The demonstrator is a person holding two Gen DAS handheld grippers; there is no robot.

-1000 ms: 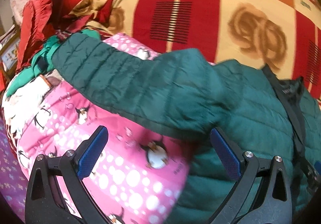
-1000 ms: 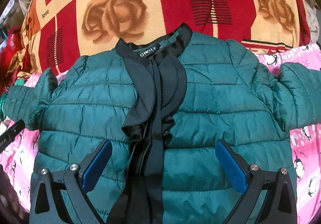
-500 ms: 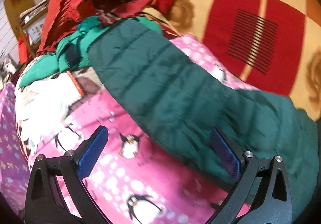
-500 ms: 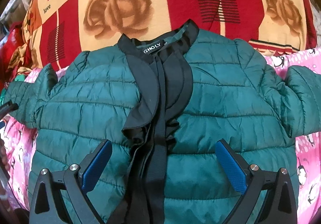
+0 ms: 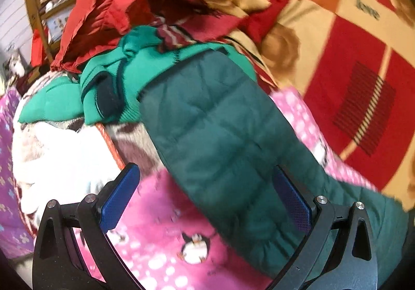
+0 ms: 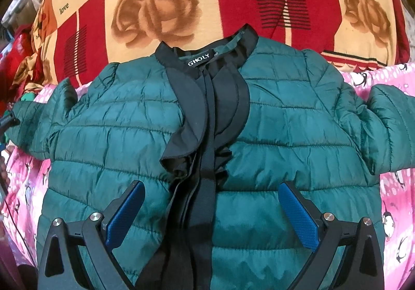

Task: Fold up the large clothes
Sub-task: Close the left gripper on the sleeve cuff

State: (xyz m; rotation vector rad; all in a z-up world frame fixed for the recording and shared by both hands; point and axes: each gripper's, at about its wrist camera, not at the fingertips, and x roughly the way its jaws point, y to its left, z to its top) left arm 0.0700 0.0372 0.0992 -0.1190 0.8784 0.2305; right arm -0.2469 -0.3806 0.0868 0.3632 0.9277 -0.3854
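Note:
A dark green quilted jacket (image 6: pixel 272 139) with a black ruffled collar lies flat, front up, on the bed, both sleeves spread out. My right gripper (image 6: pixel 211 212) is open and empty, hovering over the jacket's lower front by the black placket. In the left wrist view the jacket's sleeve (image 5: pixel 223 139) stretches out over the pink penguin blanket (image 5: pixel 168 238). My left gripper (image 5: pixel 205 201) is open and empty, just above the sleeve, its right finger over the fabric.
A red and cream rose-patterned blanket (image 6: pixel 181 4) covers the bed behind the jacket. A pile of clothes, bright green (image 5: pixel 116 87) and red (image 5: pixel 111 4), lies beyond the sleeve's cuff. The tip of the left gripper (image 6: pixel 7 121) shows at the right wrist view's left edge.
My left gripper has swung left along the sleeve toward its cuff and the clothes pile. My right gripper has drifted slightly; the jacket has not moved.

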